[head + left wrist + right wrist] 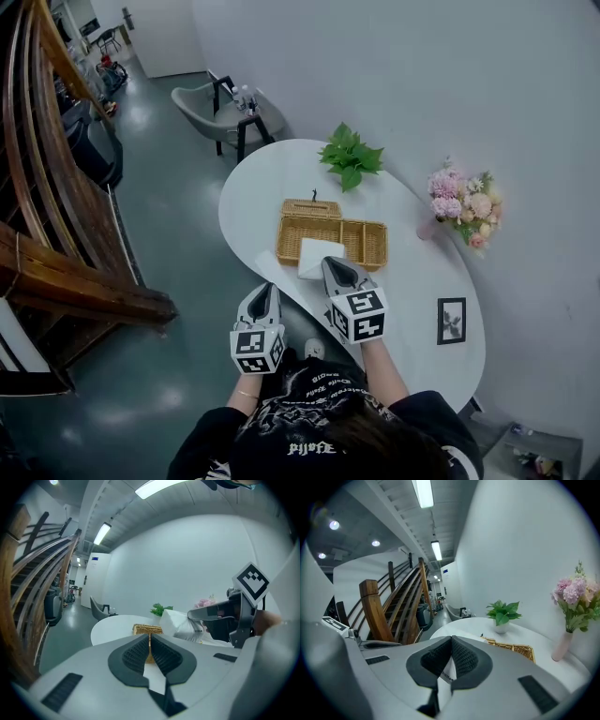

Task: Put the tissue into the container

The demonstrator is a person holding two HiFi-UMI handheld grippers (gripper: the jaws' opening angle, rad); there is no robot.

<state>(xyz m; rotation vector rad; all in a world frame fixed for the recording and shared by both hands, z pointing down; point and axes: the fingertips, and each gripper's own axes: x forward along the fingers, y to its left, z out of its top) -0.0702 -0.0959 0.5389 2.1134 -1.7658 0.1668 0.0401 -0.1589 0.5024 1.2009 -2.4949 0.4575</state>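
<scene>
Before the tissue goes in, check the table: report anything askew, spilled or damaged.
Nothing looks spilled or damaged. The wicker basket, plant and flowers stand in order. Only the picture frame seems to lie flat on the table instead of standing.

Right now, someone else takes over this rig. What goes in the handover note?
Right gripper: fingers shut on the tissue pack, held in the air at the near rim of the wicker container.
Left gripper: shut, nothing in it, at the near edge of the table.
Done: tissue pack is grasped and lifted.
Left: carry it over a compartment and release.
</scene>
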